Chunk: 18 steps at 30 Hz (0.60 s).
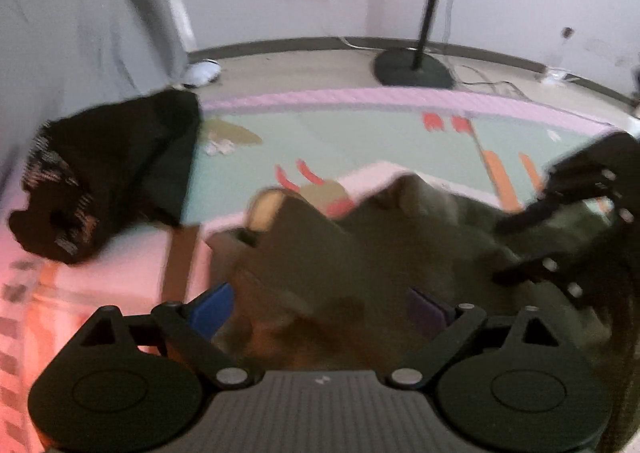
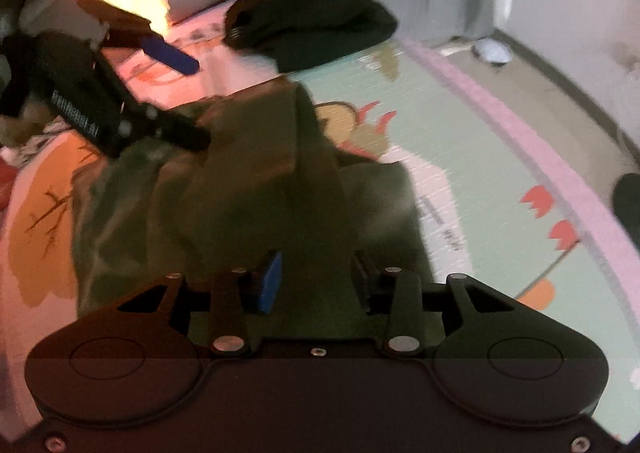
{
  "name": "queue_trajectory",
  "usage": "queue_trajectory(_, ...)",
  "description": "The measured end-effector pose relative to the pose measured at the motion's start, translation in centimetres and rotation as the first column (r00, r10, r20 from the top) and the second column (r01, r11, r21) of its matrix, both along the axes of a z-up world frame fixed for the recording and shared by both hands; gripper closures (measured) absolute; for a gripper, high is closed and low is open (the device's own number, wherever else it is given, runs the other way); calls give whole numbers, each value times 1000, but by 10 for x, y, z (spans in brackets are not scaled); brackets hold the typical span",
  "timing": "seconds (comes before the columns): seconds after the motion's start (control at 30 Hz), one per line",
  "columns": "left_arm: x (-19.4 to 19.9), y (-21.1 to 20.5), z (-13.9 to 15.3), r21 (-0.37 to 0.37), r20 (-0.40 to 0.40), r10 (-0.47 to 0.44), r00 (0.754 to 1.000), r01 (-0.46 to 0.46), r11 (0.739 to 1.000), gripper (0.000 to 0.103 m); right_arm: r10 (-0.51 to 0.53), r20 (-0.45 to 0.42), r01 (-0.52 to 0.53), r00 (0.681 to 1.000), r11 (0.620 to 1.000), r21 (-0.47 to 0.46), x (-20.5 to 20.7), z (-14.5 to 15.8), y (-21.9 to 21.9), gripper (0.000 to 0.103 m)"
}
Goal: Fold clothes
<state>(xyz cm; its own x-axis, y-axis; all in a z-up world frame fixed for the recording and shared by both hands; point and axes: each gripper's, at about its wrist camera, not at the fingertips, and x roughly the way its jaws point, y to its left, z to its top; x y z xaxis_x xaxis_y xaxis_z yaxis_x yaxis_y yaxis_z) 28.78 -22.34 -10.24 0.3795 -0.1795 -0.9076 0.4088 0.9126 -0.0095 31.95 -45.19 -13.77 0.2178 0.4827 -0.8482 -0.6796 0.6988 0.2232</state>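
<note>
Olive garment (image 2: 316, 189) bunched between parted right gripper (image 2: 316, 285); left gripper (image 2: 188, 101) parted, lettering blurred.

Matt olive cloth garment (image 2: 280, 181) on smooth printed mat (image 2: 460, 125).

Olive-green garment (image 2: 256, 189) — crumpled, bunched heap, centre of frame on play mat. Black garment (image 2: 320, 29) with printed pattern — loosely piled, upper centre, well apart.

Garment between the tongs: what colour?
Olive green garment, clearest in the right wrist view.
</note>
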Motion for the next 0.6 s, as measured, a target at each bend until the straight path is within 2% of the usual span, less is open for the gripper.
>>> queue_trajectory(0.13, -28, 0, -11, -49, -11, -85, 996, 84, 995, 8, 56, -29, -55, 998, 998, 25, 1, -5, 13, 64)
queue_trajectory(0.3, -59, -2, -20, -64, 3, -177, 984, 177, 982, 8, 105, -28, -105, 994, 994, -10, 5, -12, 32, 60)
queue_trajectory(0.37, -67, -1, -20, -90, 1, -176, 984, 175, 980, 8, 112, -31, -112, 993, 994, -9, 8, -13, 35, 57)
queue_trajectory(0.5, -83, 3, -17, -144, 4, -175, 985, 174, 974, 8, 134, -43, -137, 990, 989, -52, 17, -23, 44, 41)
queue_trajectory(0.6, -91, 6, -16, -162, 4, -149, 989, 148, 976, 8, 153, -99, -158, 983, 986, -46, 22, -33, 47, 42)
